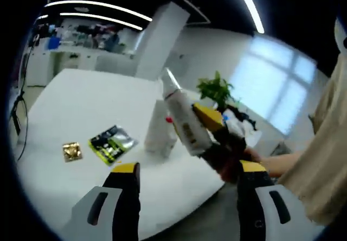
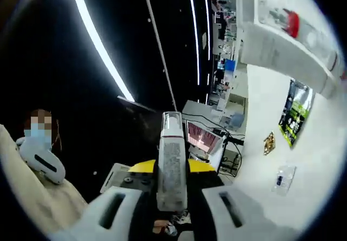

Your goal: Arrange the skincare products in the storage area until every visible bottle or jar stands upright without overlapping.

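So the right hand-held gripper [image 2: 172, 197] clamps a tube [image 2: 172, 165] midair, probably to stand it on the tabletop [image 1: 70, 105]; left hand-held gripper [image 1: 187, 197] hangs wide, empty.

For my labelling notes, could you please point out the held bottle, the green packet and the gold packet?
Held bottle [image 2: 172, 167], right gripper view, on its label between the jaws.
Green packet [image 1: 111, 144], left gripper view, on its middle.
Gold packet [image 1: 72, 151], left gripper view, on its middle.

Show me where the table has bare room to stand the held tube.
Bare tabletop lies behind the gold sachet and green packet, toward the far edge. It is crowded around the standing white bottle, where the right gripper holds the tube.
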Motion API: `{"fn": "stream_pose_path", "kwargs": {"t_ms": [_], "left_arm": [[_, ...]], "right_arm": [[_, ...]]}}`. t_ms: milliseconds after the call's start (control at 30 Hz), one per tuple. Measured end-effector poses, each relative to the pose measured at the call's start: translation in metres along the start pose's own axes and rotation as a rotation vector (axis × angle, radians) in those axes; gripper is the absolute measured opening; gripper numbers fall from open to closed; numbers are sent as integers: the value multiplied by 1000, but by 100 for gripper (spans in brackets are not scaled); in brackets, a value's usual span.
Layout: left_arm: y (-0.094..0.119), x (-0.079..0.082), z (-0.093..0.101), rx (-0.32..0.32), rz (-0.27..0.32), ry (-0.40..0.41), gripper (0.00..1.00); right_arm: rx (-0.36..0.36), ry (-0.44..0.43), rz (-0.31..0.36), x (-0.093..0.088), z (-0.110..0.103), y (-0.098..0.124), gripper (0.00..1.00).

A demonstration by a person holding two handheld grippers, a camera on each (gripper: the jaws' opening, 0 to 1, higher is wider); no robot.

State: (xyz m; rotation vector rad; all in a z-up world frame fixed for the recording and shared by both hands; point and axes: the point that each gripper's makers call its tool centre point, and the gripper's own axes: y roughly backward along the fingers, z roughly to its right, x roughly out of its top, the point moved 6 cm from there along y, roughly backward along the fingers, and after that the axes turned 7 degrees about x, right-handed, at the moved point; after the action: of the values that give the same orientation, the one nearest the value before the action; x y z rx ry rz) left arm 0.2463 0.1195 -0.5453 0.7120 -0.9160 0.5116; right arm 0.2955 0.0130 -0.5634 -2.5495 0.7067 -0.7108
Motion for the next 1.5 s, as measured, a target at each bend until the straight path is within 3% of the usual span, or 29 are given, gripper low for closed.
{"fn": "stream_pose_path", "kwargs": {"t_ms": [67,233,467,567,633,700,833,867,967,1033,1133,1267,1300,1333,1367,1400,1500], "left_arm": [[2,15,4,-39,43,19,70],[9,52,22,-230,129,104,70],[7,65,31,-293,122,78,63],[6,70,37,-319,115,88,53],[6,72,39,-328,110,108,37],[9,76,39,-316,160,97,20],[9,75,44,-277,167,79,18],[9,75,42,-225,172,52,18],[6,76,43,-170,160,30,18],[3,77,47,-132,154,-5,17],[0,78,50,-66,142,-64,17],[-7,75,55,45,130,-98,17],[-8,74,57,61,129,-95,17],[-10,73,61,70,129,-92,17],[-11,72,64,77,130,-93,17],[-10,71,67,87,132,-107,17],[-6,69,72,105,151,-107,17]], "right_arm": [[40,3,-31,-1,-9,-3,19],[124,5,-37,-3,-30,-7,19],[207,6,-65,-11,-53,-9,19],[215,23,-86,-12,-59,-8,19],[210,86,-117,-14,-62,-7,19],[205,103,-143,-16,-66,-6,19],[178,163,-147,-12,-72,-6,20],[128,208,-141,-9,-69,-6,21],[29,329,-184,-7,-69,-8,24],[-50,460,-273,-9,-70,-12,25],[-248,749,-398,-7,-74,-17,26],[-468,964,-491,-9,-77,-17,24],[-484,976,-493,-10,-77,-18,24],[-560,975,-476,-10,-77,-14,24],[-583,973,-459,-11,-78,-13,23],[-613,973,-408,-9,-79,-10,23],[-577,947,-348,-12,-82,-7,22]]}}
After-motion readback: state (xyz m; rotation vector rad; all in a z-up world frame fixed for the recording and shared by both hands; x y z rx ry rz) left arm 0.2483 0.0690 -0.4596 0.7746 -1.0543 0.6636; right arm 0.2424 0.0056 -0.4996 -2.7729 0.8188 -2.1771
